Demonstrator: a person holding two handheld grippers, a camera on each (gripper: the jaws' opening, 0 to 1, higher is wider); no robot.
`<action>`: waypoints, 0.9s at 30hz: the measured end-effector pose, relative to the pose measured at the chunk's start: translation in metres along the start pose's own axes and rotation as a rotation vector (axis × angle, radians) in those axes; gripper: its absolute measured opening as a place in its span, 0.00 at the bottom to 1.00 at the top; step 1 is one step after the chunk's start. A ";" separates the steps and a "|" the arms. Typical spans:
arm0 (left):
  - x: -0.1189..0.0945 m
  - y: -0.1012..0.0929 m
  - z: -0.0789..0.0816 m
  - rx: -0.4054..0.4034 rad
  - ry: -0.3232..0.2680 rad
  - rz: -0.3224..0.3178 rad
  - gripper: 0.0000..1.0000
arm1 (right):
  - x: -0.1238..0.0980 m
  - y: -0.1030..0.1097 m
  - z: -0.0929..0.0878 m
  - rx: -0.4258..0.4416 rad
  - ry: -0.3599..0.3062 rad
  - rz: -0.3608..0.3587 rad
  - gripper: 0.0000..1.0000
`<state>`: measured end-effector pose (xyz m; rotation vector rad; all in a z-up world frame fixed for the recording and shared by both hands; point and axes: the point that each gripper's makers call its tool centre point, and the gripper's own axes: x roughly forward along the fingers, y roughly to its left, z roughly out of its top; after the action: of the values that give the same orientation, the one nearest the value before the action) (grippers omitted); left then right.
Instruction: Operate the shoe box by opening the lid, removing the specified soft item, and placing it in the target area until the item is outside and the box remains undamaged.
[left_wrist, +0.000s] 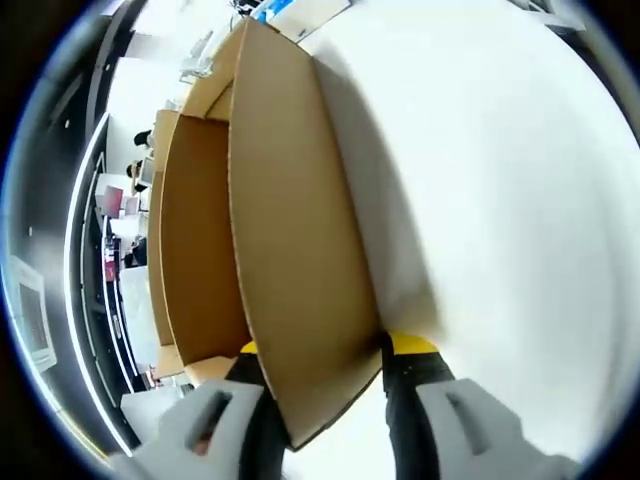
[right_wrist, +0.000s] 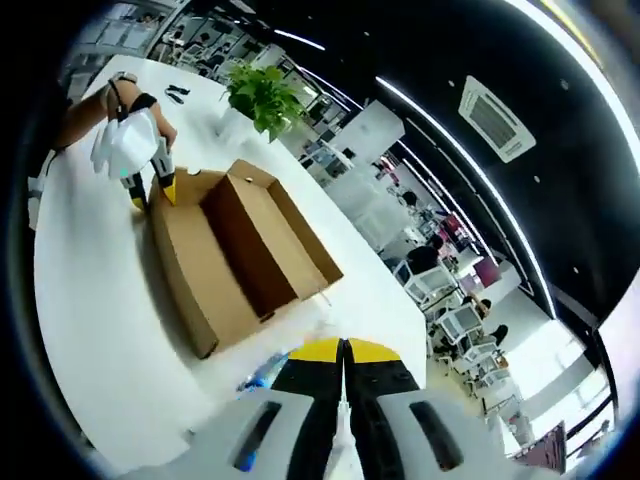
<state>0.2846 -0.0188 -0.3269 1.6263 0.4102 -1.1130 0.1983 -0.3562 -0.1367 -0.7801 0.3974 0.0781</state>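
**Left gripper pinches the raised lid; right gripper pressed together above the table**

In the left gripper view, the left gripper (left_wrist: 335, 395) has its two jaws set on either side of the lid (left_wrist: 295, 250) of the cardboard shoe box (left_wrist: 195, 250), one jaw against each face of the brown panel near its edge. The gap between the jaws is narrow, just the thickness of the cardboard, so the gripper is clamped on the lid. The lid stands up from the box, and the box's brown inner walls lie to its left in that view. The white table (left_wrist: 500, 200) runs along the lid's other side.

In the right gripper view, the right gripper (right_wrist: 343, 385) has its black, yellow-tipped jaws pressed together with no gap between them. A sliver of something blue and clear (right_wrist: 262, 376) lies just beside the jaws' left edge; whether the jaws hold it cannot be told. Further off, the shoe box (right_wrist: 250, 245) sits open on the table (right_wrist: 90, 320), its lid (right_wrist: 195, 275) swung out to the side, and the left gripper (right_wrist: 150, 190), held in a person's hand (right_wrist: 130, 135), grips the lid's far corner. The inside of the box is brown; its contents cannot be made out. A potted green plant (right_wrist: 262, 98) stands on the table beyond the box.
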 end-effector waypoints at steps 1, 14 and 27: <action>0.000 0.001 0.000 0.000 -0.001 0.000 0.34 | 0.001 0.003 -0.009 -0.021 -0.003 0.035 0.00; 0.003 0.003 0.000 0.001 -0.002 -0.001 0.34 | 0.003 -0.006 -0.033 0.037 0.047 0.023 0.00; 0.003 0.002 -0.001 0.000 -0.003 0.001 0.34 | -0.008 0.014 -0.043 0.177 -0.102 0.170 0.23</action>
<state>0.2882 -0.0199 -0.3280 1.6248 0.4080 -1.1145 0.1739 -0.3754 -0.1708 -0.5645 0.3681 0.2381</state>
